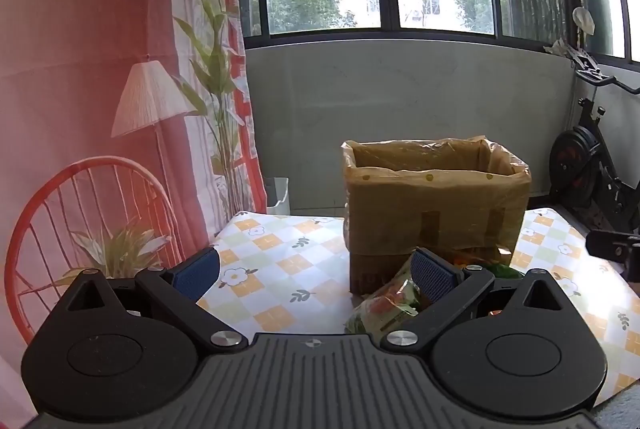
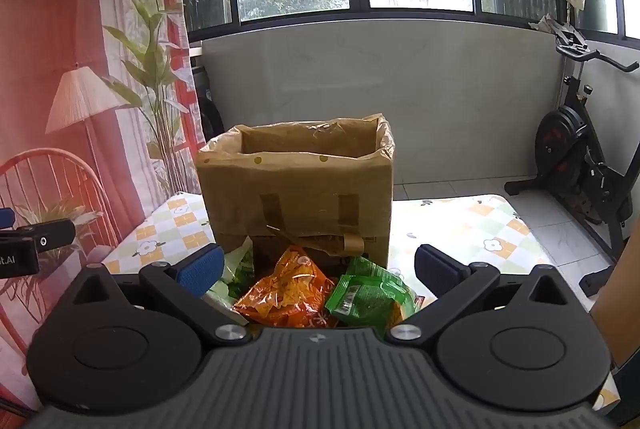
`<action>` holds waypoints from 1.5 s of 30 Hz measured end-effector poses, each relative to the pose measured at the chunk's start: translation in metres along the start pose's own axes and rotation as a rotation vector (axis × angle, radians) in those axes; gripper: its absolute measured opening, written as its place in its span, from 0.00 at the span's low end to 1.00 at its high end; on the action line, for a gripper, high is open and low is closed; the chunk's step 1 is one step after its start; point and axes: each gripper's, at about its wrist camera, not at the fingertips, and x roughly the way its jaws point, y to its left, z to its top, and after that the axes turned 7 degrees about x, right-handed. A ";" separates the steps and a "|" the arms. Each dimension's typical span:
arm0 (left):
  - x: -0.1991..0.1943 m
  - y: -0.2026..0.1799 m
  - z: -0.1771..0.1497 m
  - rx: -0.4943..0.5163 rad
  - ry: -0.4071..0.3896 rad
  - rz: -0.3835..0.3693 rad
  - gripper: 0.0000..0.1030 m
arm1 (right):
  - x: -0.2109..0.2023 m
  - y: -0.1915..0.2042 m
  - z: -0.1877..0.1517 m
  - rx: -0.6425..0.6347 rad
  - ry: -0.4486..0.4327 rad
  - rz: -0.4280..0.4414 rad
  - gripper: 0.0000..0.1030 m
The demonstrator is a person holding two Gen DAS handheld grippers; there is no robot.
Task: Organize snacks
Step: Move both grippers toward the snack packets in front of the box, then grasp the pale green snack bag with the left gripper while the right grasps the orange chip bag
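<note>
Two grippers hang over the table (image 2: 460, 217) with nothing in either: the left gripper (image 1: 316, 271) and the right gripper (image 2: 318, 267) both have their fingers spread as wide as they go, blue pads facing bare air. The snacks lie in a small heap at the foot of the cardboard box (image 2: 298, 189), which stands open at the top with a clear plastic liner folded over its rim. From the right wrist view an orange packet (image 2: 286, 291) sits in the middle, a green packet (image 2: 370, 295) touches it on the right, and a pale green and white one (image 2: 234, 269) peeks out on the left, just beside the left finger. The step in hand looks like the first pick. The orange packet sits nearly centred between the right fingers, so it seems the natural start: come down on its puffed middle, not a crimped edge, close gently so the chips inside are not crushed, then lift clear of the box rim before dropping it in. In the left wrist view only one packet (image 1: 384, 303) shows, half covered by the right finger. How many packets are in the heap cannot be told, since the gripper bodies cut off its near side, and the box's inside is hidden.
</note>
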 end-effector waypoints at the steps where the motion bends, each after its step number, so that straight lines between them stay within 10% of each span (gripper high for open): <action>1: 0.004 0.003 0.000 -0.003 0.000 0.005 0.99 | 0.002 -0.004 0.001 0.001 -0.027 0.007 1.00; 12: 0.064 0.002 -0.007 0.000 0.011 -0.033 0.91 | 0.051 -0.019 0.017 -0.039 -0.109 0.046 1.00; 27: 0.174 -0.055 -0.052 -0.146 0.250 -0.335 0.85 | 0.119 -0.026 -0.042 -0.005 0.111 0.093 0.90; 42: 0.208 -0.075 -0.063 -0.146 0.403 -0.352 0.87 | 0.138 -0.035 -0.061 0.015 0.213 0.123 0.85; 45: 0.208 -0.071 -0.055 -0.113 0.379 -0.365 0.65 | 0.142 -0.033 -0.063 0.011 0.237 0.138 0.85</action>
